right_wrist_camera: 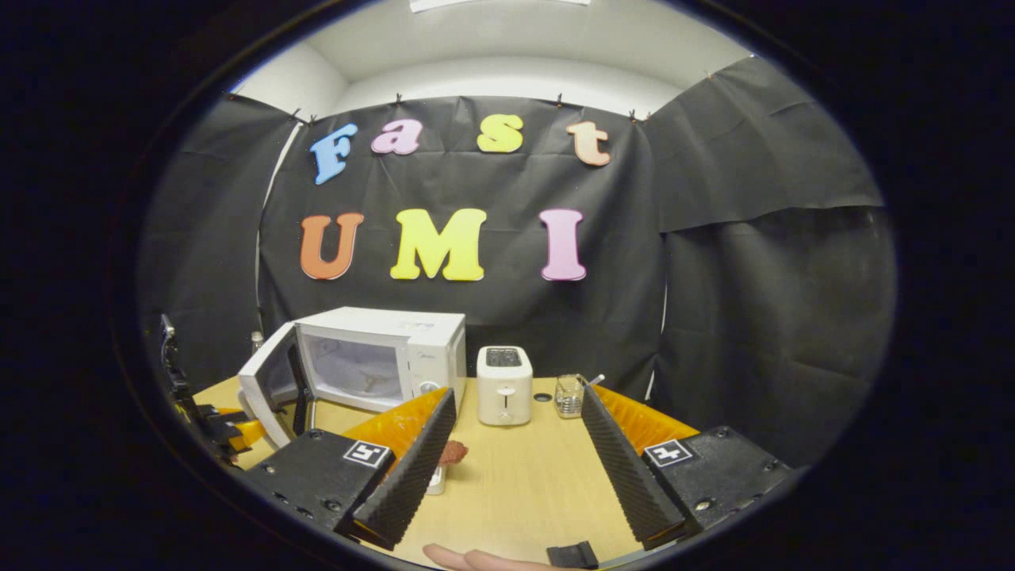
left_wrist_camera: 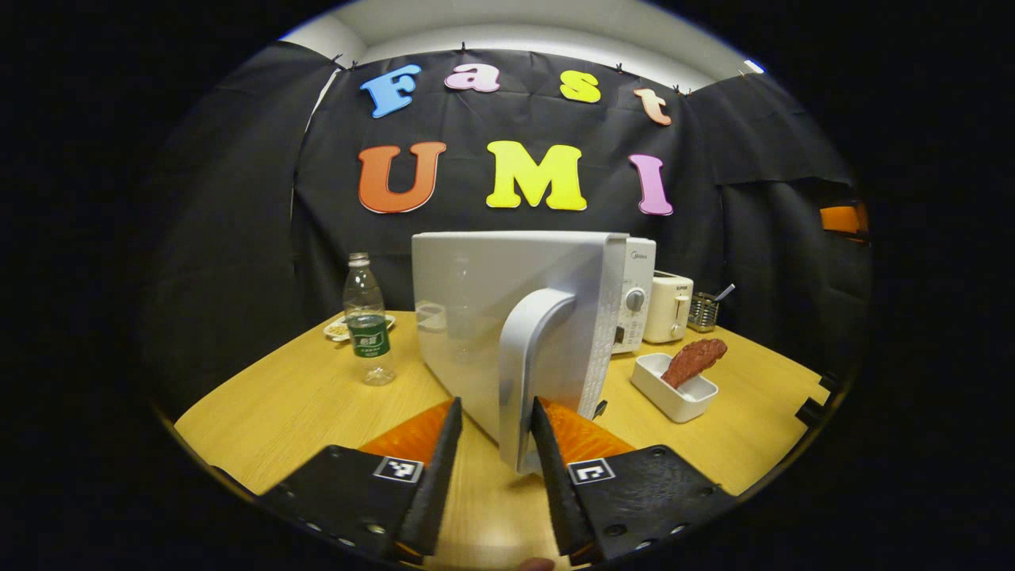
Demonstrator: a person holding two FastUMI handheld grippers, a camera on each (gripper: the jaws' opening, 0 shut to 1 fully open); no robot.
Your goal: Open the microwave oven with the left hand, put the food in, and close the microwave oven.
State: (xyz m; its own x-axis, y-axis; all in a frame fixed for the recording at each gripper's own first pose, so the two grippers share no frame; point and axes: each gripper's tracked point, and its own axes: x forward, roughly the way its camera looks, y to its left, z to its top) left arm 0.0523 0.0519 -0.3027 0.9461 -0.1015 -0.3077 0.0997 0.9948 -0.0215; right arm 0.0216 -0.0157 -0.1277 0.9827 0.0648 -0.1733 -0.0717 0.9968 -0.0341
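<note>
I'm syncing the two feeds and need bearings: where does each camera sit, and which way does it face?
Left gripper view: rides the left gripper, facing the white microwave's open door; its fingers straddle the grey door handle.
Right gripper view: rides the right gripper, held back over the wooden table, fingers apart; fingertips below.
Shared: microwave, white toaster, meat in a white dish.

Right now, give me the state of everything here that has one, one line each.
Microwave door: swung partly open.
Door handle: between the left gripper fingers, contact unclear.
Right gripper: open, empty.
Food: in its white tray, on the table.
Water bottle: upright, capped.
Toaster: slots empty.
</note>
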